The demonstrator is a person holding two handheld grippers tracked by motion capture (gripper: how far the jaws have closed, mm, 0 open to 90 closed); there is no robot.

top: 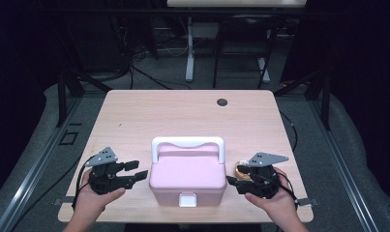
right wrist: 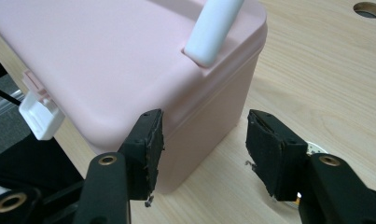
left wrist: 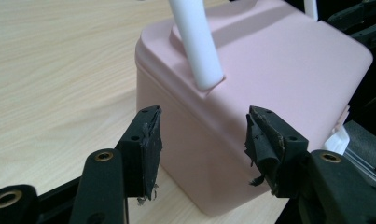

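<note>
Dark lab room, light wood table [top: 134, 116] in the middle, cables and table legs on the floor behind it.

Pink box [top: 187, 179] sits at the near centre of the table, close to the near edge. Lid is on. White handle [top: 187, 143] stands upright over the far half of the lid. White latch [top: 187, 199] on the near face hangs down, looks flipped open.

Left gripper [top: 140, 170] is just left of the box, jaws pointing right at its side wall. Jaws are wide apart, nothing clamped. Left gripper view: the box's corner [left wrist: 223, 140] sits between and beyond the pads [left wrist: 150, 149], no contact visible, handle post [left wrist: 197, 46] rises from the lid ahead.

Right gripper [top: 232, 175] is just right of the box, jaws pointing left at it. Jaws spread, holding nothing. Right gripper view: left pad [right wrist: 148, 149] is close to the box wall [right wrist: 209, 126], can't tell if it touches; right pad is over bare table. Latch [right wrist: 38, 116] sticks out at the left.

Small round yellowish item [top: 241, 169] lies on the table just right of the box, partly hidden behind the right gripper; can't tell what it is.

Dark round grommet [top: 222, 102] sits at the far side of the table, right of centre, well apart from the box.

A hand holds each gripper from the near edge.
</note>
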